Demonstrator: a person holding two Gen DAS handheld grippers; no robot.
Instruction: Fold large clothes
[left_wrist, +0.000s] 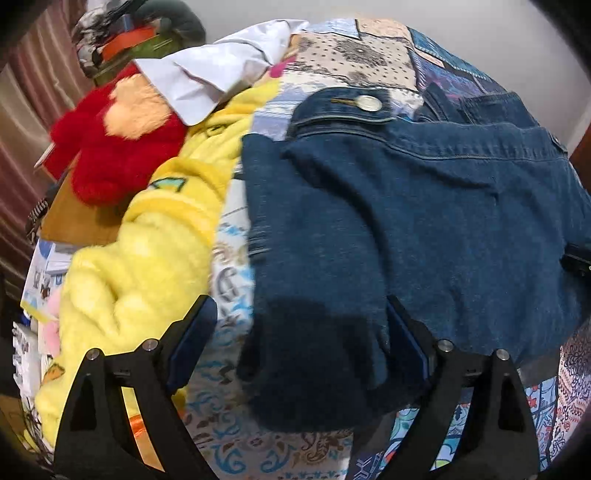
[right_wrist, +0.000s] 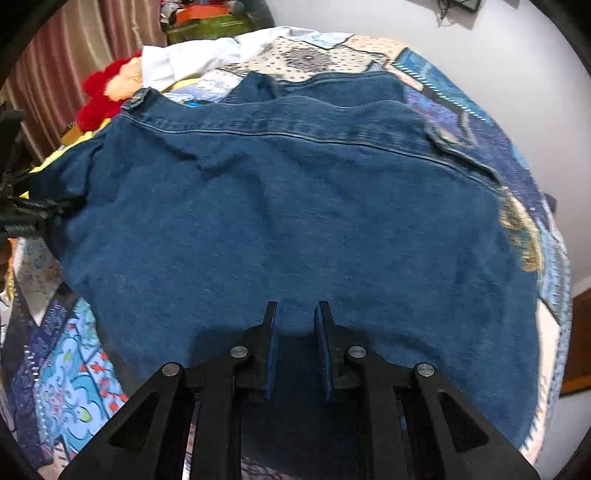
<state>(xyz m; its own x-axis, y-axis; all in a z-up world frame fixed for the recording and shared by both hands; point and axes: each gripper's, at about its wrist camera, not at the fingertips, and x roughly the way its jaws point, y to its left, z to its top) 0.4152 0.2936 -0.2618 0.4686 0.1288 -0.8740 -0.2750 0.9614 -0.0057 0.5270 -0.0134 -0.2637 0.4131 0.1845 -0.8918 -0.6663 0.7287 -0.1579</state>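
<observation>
- Jacket (right_wrist: 288, 206): blue denim, spread flat on the quilt (right_wrist: 70, 376), back side up, yoke seam running across the far part.
- Left claw (left_wrist: 301, 325): fingers spread wide, over the jacket's near left edge; dark denim fold lies between them, not pinched.
- Right claw (right_wrist: 297, 321): fingers drawn close, narrow gap between the pads, nothing visibly pinched; tips sit low over the jacket's near hem, contact unclear.
- Left view: cuff with metal button (left_wrist: 369, 103) at the jacket's far edge.
- Left of jacket: yellow fleece (left_wrist: 147, 258), touching or just beside the denim; red plush (left_wrist: 110, 155) and white cloth (left_wrist: 207, 81) farther back.
- Curtain (right_wrist: 74, 44) at far left.
</observation>
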